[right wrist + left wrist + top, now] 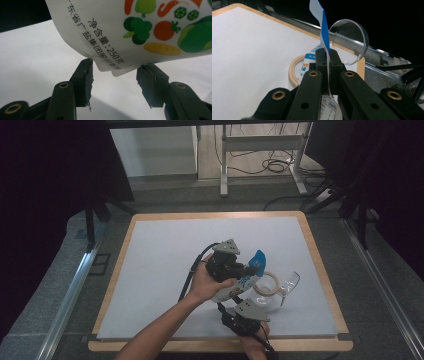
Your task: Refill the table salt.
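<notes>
Pouch [243,281] orientation in the high view: long axis runs diagonally over the white table [165,265], blue top edge toward the far right above a wooden ring [265,284] and a clear glass [290,284] lying on its side. Left gripper view: left gripper [327,56] is clenched on the pouch's thin white-and-blue upper edge, which stands upright. Right gripper view: right gripper [114,72] sits half-spread, pads just beside the lower corner of the white, vegetable-printed pouch; contact cannot be told.

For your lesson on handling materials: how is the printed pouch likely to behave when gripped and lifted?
The pouch probably flops: its blue top edge curls above the shut left claw. It looks thin and smooth, so possibly slippery. Its bulging body suggests loose contents that may shift.
</notes>
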`<state>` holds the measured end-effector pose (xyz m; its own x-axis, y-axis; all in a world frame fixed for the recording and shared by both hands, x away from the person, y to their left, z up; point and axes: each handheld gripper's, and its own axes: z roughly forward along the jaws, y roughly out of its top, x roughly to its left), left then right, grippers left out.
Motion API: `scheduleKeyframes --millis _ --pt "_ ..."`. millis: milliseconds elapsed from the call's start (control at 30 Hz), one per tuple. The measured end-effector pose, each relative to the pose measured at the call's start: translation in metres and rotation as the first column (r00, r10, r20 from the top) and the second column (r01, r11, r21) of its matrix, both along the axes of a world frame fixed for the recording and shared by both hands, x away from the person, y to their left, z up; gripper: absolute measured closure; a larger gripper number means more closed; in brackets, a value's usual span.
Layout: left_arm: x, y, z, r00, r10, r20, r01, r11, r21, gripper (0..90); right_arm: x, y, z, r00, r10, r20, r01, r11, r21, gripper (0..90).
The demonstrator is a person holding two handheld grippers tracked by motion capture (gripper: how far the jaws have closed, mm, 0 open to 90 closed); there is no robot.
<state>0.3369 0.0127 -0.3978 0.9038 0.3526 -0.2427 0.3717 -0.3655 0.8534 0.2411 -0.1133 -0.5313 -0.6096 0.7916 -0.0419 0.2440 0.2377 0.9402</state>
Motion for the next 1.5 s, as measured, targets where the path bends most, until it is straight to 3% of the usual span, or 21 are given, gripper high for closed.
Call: scheduleKeyframes --millis 233,533,867,1500 --pt "0.007 -0.004 -0.003 0.9997 -0.007 -0.024 0.007 0.9999 0.009 90.0 0.001 -0.002 -0.002 0.9997 0.006 -0.023 -0.005 0.999 0.037 47.8" --pt "0.012 -0.008 -0.001 0.9996 -0.011 -0.028 0.012 0.9992 0.039 90.0 0.001 -0.002 -0.002 0.9998 0.001 -0.018 0.0 0.999 0.051 47.9" --pt "0.021 -0.015 -0.001 0.9982 -0.028 -0.053 0.032 0.9969 0.071 90.0 0.002 -0.002 -0.003 0.9993 -0.011 -0.036 0.015 0.994 0.108 47.9" --pt "0.026 -0.032 0.006 0.9971 -0.053 -0.054 0.062 0.9834 0.171 90.0 0.006 0.005 0.001 0.9993 -0.033 -0.02 0.035 0.99 0.139 47.9"
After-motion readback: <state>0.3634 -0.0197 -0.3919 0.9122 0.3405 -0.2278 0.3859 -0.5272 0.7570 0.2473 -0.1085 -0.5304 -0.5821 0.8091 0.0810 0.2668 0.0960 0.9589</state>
